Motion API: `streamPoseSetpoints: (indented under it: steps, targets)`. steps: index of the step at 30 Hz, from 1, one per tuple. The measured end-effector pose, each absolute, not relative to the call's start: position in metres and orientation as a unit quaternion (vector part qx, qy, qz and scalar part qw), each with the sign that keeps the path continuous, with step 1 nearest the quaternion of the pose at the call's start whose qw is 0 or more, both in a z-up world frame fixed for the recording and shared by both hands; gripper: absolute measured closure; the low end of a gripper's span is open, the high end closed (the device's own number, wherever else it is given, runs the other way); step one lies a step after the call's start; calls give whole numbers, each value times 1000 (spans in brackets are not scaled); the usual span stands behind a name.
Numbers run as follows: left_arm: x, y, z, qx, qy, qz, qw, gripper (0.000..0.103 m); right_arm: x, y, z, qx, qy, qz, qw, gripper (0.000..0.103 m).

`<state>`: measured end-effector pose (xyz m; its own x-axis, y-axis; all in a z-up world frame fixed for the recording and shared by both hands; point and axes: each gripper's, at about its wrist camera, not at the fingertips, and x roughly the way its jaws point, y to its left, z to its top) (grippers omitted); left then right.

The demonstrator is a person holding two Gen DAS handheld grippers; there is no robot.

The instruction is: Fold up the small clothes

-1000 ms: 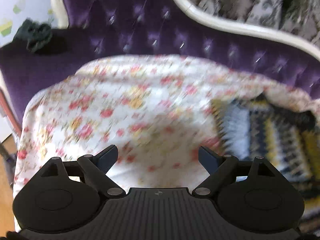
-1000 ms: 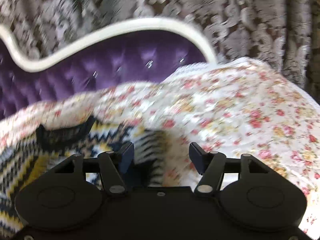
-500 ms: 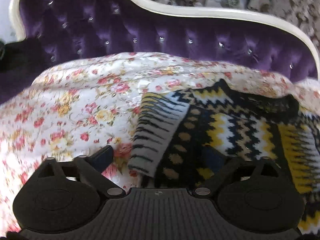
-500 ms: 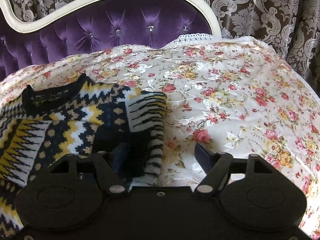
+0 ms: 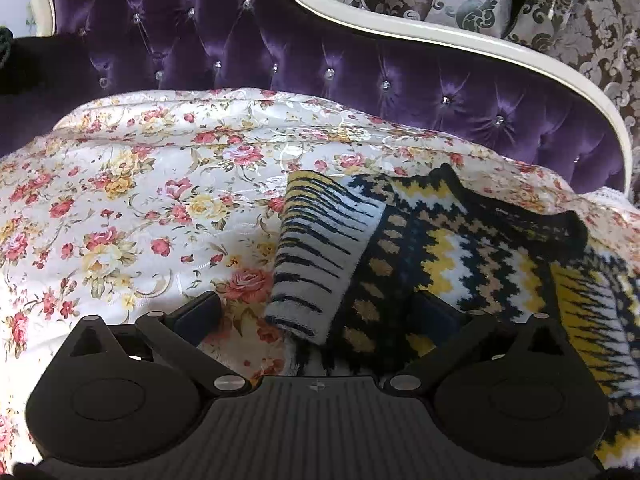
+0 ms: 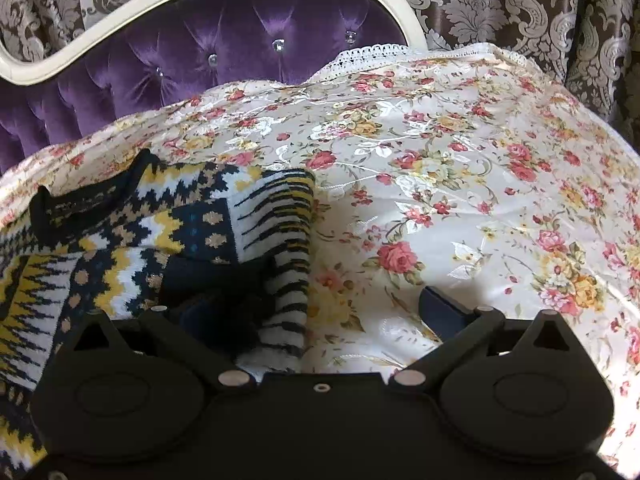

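Observation:
A small knitted sweater [image 5: 472, 256] in navy, yellow and white zigzags lies flat on a floral bedspread [image 5: 132, 216], both sleeves folded in over its body. My left gripper [image 5: 316, 312] is open and straddles the sweater's left edge, its right finger over the knit. In the right wrist view the sweater [image 6: 160, 232] lies at the left. My right gripper [image 6: 316, 308] is open and straddles the sweater's right edge, its left finger over the dark knit. Neither holds anything.
A purple tufted headboard [image 5: 280, 52] with a cream frame runs along the back. Patterned curtains [image 6: 520, 4] hang behind it. A dark bundle [image 5: 16, 60] sits at the far left. The bedspread [image 6: 460, 184] stretches to the right of the sweater.
Both grippers have swung inward to the sweater's two side edges and come closer to it. The blur has gone. Both stay open.

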<state>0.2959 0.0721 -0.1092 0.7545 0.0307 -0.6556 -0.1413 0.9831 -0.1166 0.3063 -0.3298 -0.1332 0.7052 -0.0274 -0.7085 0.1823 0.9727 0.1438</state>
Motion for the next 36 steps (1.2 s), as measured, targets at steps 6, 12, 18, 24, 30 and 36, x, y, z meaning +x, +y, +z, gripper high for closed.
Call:
streamPoseSetpoints:
  steps: [6,12,18,24,30,36]
  targets:
    - [246,67,-68,-42,318,93,942,2,279,-338,-108,142,344,-34,928,1]
    - [156,52,-12,12,252,68,965,1,183,-319,-63,154,251,23,955,1]
    - [64,46,11,38,231,26,972,1,81,-293,-47,146,223,75,961,0]
    - [12,43,-18,28,294,-21,955,1,20,-277,-71,169,271,97,943,0]
    - [-15,39,-60,14,353,-32,935,2,-9,-266,-103,187,325,88,923,2]
    - [-24,37,-81,1,375,-29,927,2,-21,-245,-115,163,354,78,918,1]
